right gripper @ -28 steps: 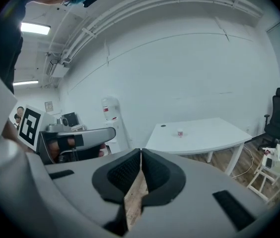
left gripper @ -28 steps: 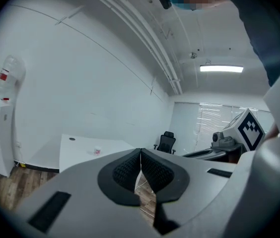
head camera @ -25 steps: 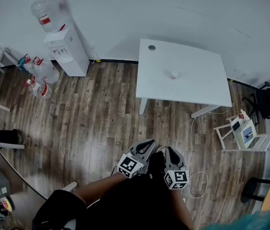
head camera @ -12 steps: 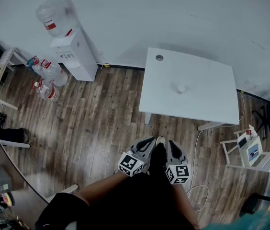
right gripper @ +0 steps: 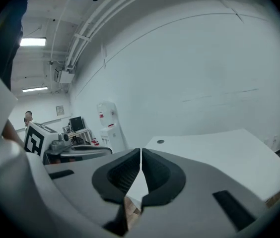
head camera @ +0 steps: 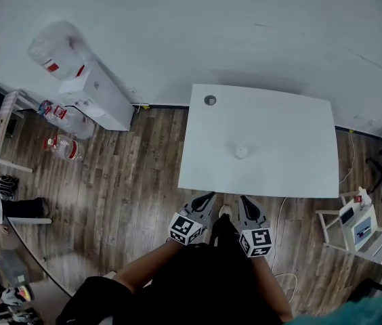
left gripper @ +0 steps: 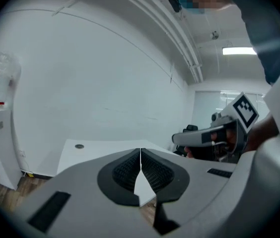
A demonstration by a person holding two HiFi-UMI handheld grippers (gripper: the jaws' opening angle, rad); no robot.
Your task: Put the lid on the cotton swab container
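A small white round container sits near the middle of the white table in the head view; I cannot tell whether a lid is on it. My left gripper and right gripper hang side by side just short of the table's near edge, both shut with nothing between the jaws. In the left gripper view my left gripper points over the table, with the right gripper at its right. In the right gripper view my right gripper faces the table.
A water dispenser with spare bottles stands against the wall at the left. A small white stool holding items is at the right of the table. A round cable hole marks the table's far left corner. Wooden floor lies all around.
The view has closed in on the table, whose near edge now lies just ahead of both grippers. Both grippers stay shut and side by side.
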